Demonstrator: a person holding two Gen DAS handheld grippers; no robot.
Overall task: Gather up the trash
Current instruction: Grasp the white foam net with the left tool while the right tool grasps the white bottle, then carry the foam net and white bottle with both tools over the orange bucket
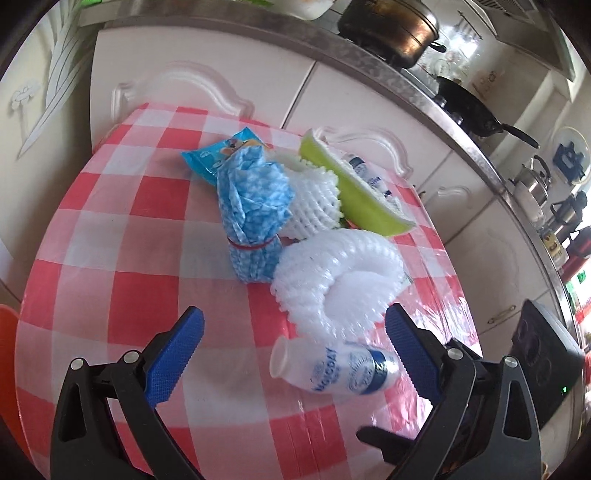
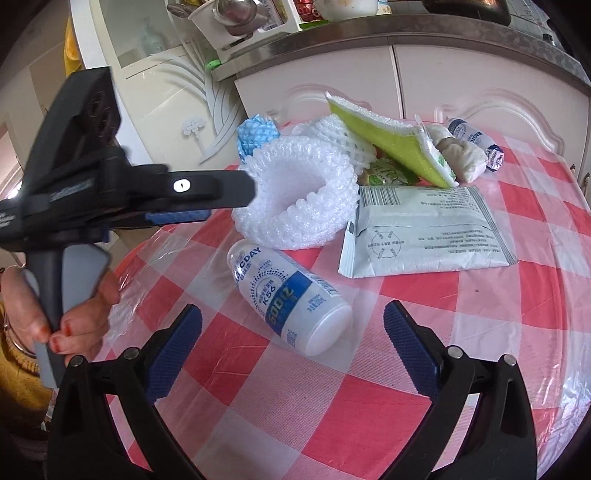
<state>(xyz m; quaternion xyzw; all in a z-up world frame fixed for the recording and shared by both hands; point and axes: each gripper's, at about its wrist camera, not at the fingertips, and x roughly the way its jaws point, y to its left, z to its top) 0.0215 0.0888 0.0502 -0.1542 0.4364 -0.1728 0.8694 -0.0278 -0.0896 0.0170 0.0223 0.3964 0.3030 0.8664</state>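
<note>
Trash lies on a red-and-white checked table (image 1: 110,229). A small white yogurt bottle (image 1: 332,369) lies on its side; it also shows in the right wrist view (image 2: 291,295). Behind it is a white foam fruit net (image 1: 332,284), also in the right view (image 2: 299,192). Further back are a blue patterned bundle tied with a red band (image 1: 251,218), a blue wrapper (image 1: 214,155), a second foam net (image 1: 314,199) and a green pomelo peel (image 1: 358,192). My left gripper (image 1: 295,325) is open, the bottle between its fingers. My right gripper (image 2: 293,321) is open just short of the bottle's base.
A white foil pouch (image 2: 424,232), a second small bottle (image 2: 472,142) and a crumpled tissue (image 2: 461,155) lie at the table's right. White cabinets and a steel counter with pots (image 1: 391,29) stand behind. The table edge (image 1: 29,295) is close at the left.
</note>
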